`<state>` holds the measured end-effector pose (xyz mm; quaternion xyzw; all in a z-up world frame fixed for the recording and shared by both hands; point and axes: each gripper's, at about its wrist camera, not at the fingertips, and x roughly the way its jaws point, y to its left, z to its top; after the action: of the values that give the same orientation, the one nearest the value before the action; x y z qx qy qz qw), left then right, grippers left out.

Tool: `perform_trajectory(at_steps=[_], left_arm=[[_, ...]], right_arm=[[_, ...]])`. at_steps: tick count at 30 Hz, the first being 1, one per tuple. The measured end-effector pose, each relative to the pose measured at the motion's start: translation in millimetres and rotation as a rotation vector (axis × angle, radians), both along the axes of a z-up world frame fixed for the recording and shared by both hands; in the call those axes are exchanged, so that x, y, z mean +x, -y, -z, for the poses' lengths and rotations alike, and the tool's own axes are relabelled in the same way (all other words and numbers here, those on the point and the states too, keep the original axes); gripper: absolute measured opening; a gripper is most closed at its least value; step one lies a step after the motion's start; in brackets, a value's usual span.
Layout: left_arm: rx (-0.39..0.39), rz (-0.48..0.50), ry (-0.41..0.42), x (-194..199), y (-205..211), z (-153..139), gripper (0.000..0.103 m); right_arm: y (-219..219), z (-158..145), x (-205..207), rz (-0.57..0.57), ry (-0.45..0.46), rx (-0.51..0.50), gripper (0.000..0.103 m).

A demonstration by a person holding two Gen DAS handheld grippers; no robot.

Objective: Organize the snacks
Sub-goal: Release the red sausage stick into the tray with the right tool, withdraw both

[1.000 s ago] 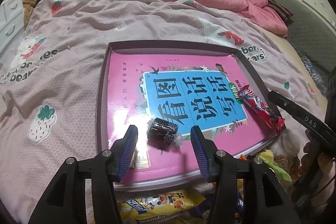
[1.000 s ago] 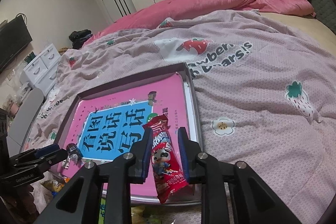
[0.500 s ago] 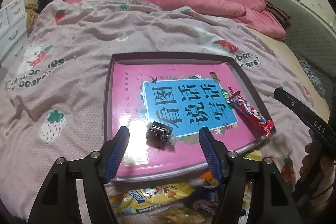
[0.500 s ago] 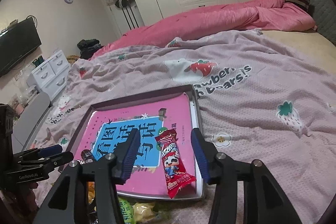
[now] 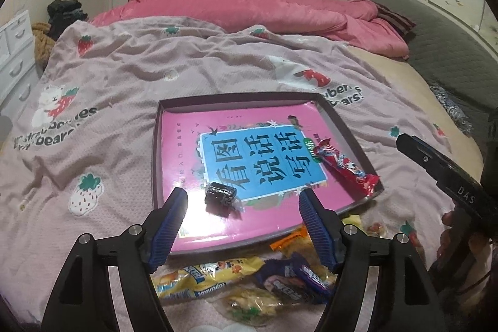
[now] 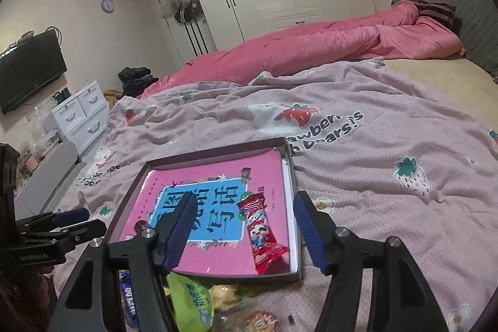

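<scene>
Snacks are seen in two places on the bed: two lie inside a shallow tray [image 5: 157, 151], and a loose heap [image 5: 249, 276] lies on the pink strawberry bedspread [image 5: 109, 77] just in front of the tray's near edge. The tray's floor is covered by a pink book [image 5: 186, 139] with a blue panel. On the book's near left part a small dark wrapped candy [image 5: 219, 197] is lying; a long red snack packet [image 5: 345, 167] rests at the tray's right side, its near end reaching the rim.

The left gripper [image 5: 242, 226] is held above the near edge of the tray, its jaws opening and released, with the dark candy seen between them but not touched. The right gripper [image 6: 242, 229] is held over the tray's near right part, its jaws likewise opening and gripping nothing; the red packet [image 6: 261, 229] lies free below the gap. In the heap a yellow packet [image 5: 199, 276], a purple bar [image 5: 295, 279] and a green packet [image 6: 190, 297] can be made out.
</scene>
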<state>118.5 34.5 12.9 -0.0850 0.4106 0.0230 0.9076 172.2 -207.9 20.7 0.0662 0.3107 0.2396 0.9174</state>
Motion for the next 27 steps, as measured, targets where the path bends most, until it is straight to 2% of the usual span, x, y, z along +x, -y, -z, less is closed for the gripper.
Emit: perform_trajectory(at_steps=[13,17,27], left_arm=[[-0.006,0.002,0.038,-24.6,-5.5,-20.8,0.078],[-0.015,-0.016,0.043,-31.2,-14.2,-24.1,0.079],[-0.023,-0.028,0.047,-44.4,-27.4,-28.2,0.079]], right_arm=[[1.9,-6.1,-21.5,-0.002,0.014,-0.004,0.074],[1.9,-5.7,-24.5,0.0,0.014,-0.005,0.079],[2.2,-3.3,-39.7,0.006,0.014,-0.022,0.08]])
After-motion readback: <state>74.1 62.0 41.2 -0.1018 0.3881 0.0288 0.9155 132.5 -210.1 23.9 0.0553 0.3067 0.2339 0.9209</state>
